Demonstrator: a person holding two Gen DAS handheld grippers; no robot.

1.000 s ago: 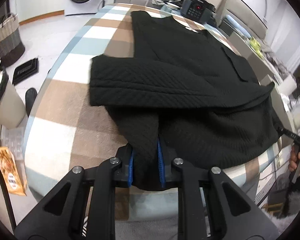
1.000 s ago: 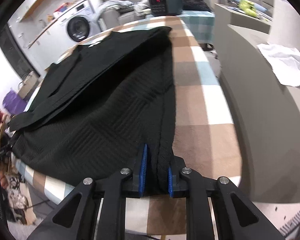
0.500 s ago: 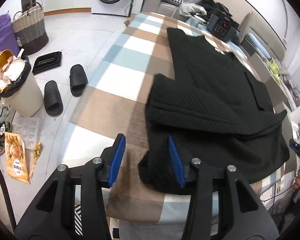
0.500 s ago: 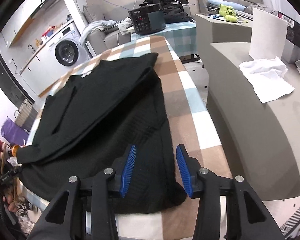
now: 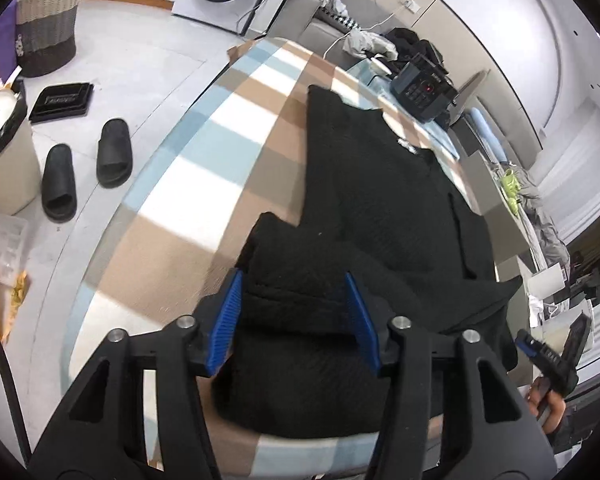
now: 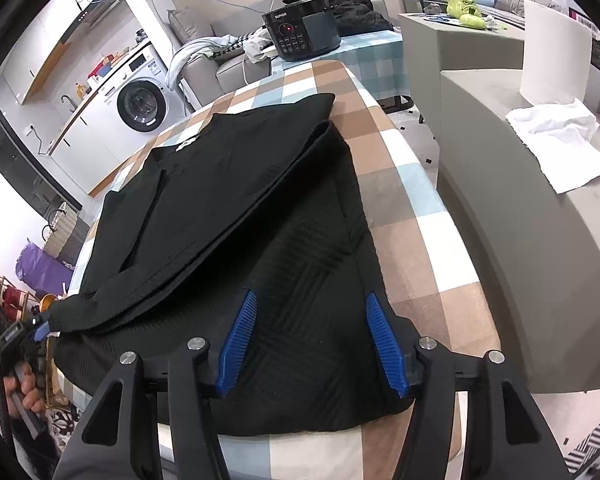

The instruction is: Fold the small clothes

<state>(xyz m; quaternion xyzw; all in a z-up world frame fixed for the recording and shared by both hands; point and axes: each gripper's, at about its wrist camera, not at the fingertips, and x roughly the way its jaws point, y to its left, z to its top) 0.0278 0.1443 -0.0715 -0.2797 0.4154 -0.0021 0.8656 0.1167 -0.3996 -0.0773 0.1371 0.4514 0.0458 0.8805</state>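
A black knit sweater [image 6: 236, 216] is laid flat on the table [image 6: 412, 184], which is covered by a checked cloth. Both sleeves appear to have been folded in across the body, and the lower hem part is spread toward the near table edge. The left gripper [image 5: 294, 316] is held above the near corner of the hem; its fingers [image 5: 228, 320] are apart and closing at this moment, with fabric seen between them but not pressed. The right gripper [image 6: 314, 344] is held over the other hem corner, its fingers [image 6: 384, 340] spread and opening, nothing pinched. The sleeve folds are judged done; folding the body bottom to top, and any final halving, is judged left.
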